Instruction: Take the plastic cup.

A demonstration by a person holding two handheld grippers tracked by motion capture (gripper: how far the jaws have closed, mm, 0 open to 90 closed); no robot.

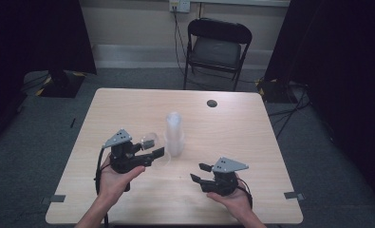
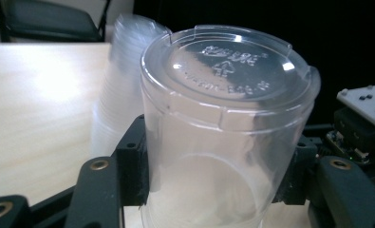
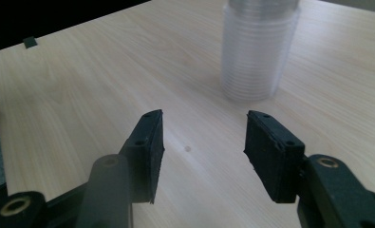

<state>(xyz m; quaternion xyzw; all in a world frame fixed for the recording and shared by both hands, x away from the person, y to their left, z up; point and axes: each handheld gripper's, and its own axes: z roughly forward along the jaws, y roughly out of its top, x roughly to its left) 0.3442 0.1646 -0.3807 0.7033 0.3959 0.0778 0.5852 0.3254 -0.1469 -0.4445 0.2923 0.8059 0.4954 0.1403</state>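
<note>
My left gripper (image 1: pixel 153 148) is shut on a single clear plastic cup (image 1: pixel 150 139), held just above the table left of centre. In the left gripper view both pads press the cup's (image 2: pixel 228 95) walls, and its embossed base faces away from the camera. A tall stack of the same clear cups (image 1: pixel 174 135) stands upside down at the table's middle, just right of the held cup; it shows behind the cup (image 2: pixel 123 71) and ahead of the right jaws (image 3: pixel 258 52). My right gripper (image 1: pixel 199 172) hovers at the front right, open, with nothing between its fingers (image 3: pixel 147 152).
The light wooden table (image 1: pixel 128 104) has a small dark round mark (image 1: pixel 212 103) near its far edge and tape tabs at the front corners (image 1: pixel 57 198). A black folding chair (image 1: pixel 217 47) stands behind the table. Dark curtains flank both sides.
</note>
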